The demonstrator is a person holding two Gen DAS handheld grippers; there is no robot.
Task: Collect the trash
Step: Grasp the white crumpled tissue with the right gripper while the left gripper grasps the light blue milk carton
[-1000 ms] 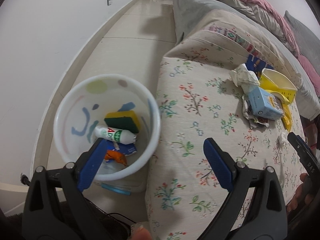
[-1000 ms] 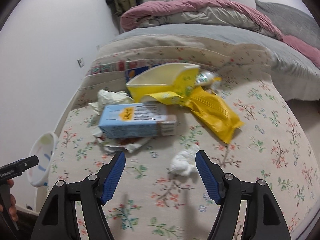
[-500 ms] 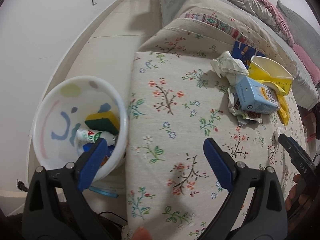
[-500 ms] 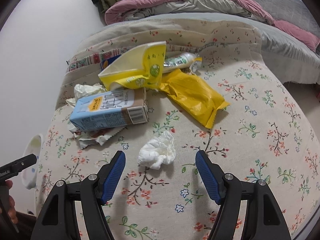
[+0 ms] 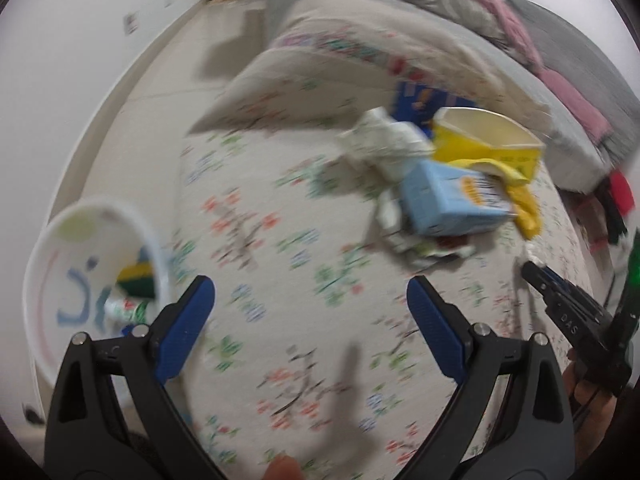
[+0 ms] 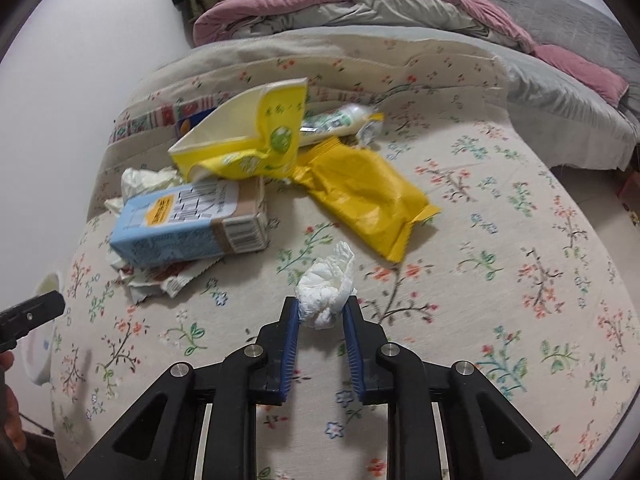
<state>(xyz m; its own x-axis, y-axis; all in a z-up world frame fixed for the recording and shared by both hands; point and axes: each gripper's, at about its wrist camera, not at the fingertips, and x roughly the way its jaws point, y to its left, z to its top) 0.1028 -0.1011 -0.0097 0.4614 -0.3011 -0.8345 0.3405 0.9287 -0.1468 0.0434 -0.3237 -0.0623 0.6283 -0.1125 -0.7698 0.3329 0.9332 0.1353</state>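
My right gripper [image 6: 320, 312] is shut on a crumpled white tissue [image 6: 326, 284] on the floral bedspread [image 6: 500, 264]. Beyond it lie a light blue carton [image 6: 188, 224], a yellow box [image 6: 244, 140], a yellow wrapper [image 6: 364, 192], a white tube [image 6: 340, 120] and more crumpled paper [image 6: 148, 178]. My left gripper [image 5: 310, 304] is open and empty over the bedspread [image 5: 280, 248]. The white bin [image 5: 92, 288] stands on the floor at its left, holding a sponge and a bottle. The right gripper [image 5: 536, 272] shows at the right edge of the blurred left wrist view.
A white wall runs along the left, with a strip of floor [image 5: 160, 92] between it and the bed. A pink and grey duvet [image 6: 360, 4] and pillows [image 6: 560, 12] are piled at the far end. The carton [image 5: 452, 204] and yellow box [image 5: 488, 144] lie ahead of the left gripper.
My right gripper has moved down onto the white tissue and closed on it. My left gripper has swung right, from over the bin to over the bedspread, still open.
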